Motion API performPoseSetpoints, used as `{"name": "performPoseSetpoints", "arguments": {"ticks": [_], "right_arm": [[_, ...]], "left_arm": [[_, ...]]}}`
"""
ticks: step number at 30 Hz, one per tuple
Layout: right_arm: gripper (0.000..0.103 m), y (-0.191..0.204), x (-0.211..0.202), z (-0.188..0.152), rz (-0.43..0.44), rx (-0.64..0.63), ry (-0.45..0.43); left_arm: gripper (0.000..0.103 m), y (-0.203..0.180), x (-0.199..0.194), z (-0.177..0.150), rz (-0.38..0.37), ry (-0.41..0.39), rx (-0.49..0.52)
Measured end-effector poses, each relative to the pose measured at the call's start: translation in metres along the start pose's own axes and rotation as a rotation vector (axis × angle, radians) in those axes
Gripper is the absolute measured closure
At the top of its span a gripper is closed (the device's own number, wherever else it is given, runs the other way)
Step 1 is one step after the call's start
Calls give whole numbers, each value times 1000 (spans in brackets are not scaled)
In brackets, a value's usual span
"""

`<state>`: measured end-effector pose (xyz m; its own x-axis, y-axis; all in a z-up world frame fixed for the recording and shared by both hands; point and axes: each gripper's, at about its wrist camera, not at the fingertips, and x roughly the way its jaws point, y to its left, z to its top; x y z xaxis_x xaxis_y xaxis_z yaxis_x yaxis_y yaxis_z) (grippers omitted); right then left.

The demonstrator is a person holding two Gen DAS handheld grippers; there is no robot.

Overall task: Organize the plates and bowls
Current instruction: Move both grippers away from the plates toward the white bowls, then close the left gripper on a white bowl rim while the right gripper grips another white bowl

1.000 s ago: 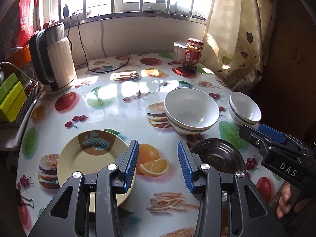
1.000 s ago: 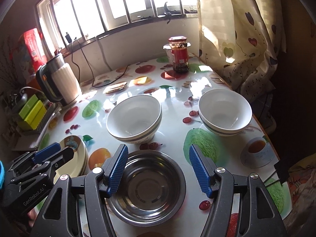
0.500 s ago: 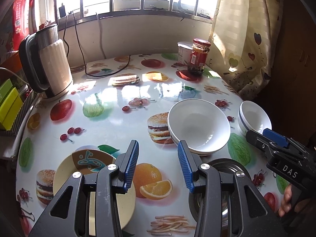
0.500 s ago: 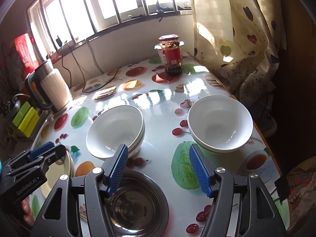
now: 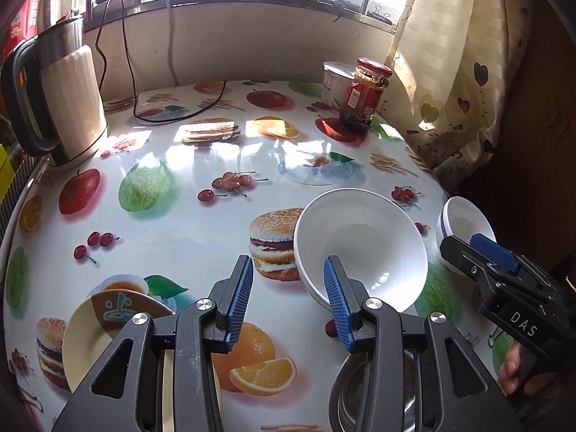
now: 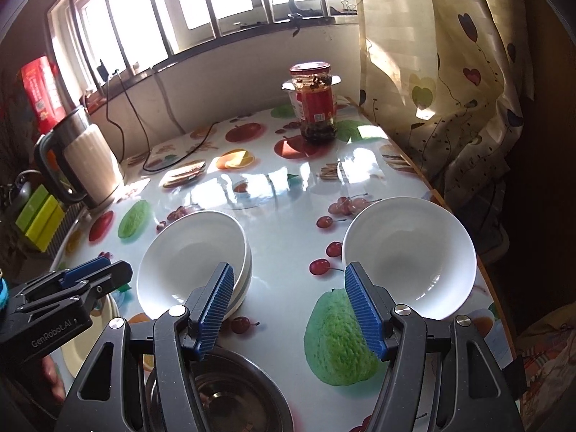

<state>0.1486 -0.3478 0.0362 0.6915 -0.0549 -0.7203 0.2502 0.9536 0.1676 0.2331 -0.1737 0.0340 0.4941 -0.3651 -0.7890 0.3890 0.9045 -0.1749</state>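
A stack of white bowls [image 5: 363,248] sits mid-table; it also shows in the right wrist view [image 6: 190,255]. A second white bowl [image 6: 408,255] sits near the right table edge, also seen in the left wrist view [image 5: 464,223]. A steel bowl [image 6: 223,396] lies at the near edge under the right gripper. A cream plate [image 5: 93,338] with a brown patch lies front left. My left gripper [image 5: 288,298] is open and empty, just left of the bowl stack. My right gripper [image 6: 291,306] is open and empty, between the two white bowls.
An electric kettle [image 5: 57,100] with its cord stands back left. A red-lidded jar [image 5: 363,93] and a white tub [image 5: 334,82] stand back right by the curtain [image 5: 460,72]. Yellow-green boxes [image 6: 39,216] sit off the table's left side.
Both grippers have moved forward and up over the table. The steel bowl and plate have slid toward the bottom of the views. Both stay open.
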Motion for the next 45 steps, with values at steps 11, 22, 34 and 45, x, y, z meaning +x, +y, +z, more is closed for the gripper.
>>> {"name": "performPoseSetpoints", "arguments": {"ticks": [11,22,34,45], "right_arm": [[38,3,22,6,22,-6,18],[40,15,34,9,28,-53,26],[63,17,41,10,39,-61,37],[80,21,42,9,62,-72,41]], "left_arm": [[61,4,16,3,-1,28,-11],[61,3,26,4,6,40,-8],[68,0,29,4,12,42,2],[80,-3,30,5,-9,40,16]]}}
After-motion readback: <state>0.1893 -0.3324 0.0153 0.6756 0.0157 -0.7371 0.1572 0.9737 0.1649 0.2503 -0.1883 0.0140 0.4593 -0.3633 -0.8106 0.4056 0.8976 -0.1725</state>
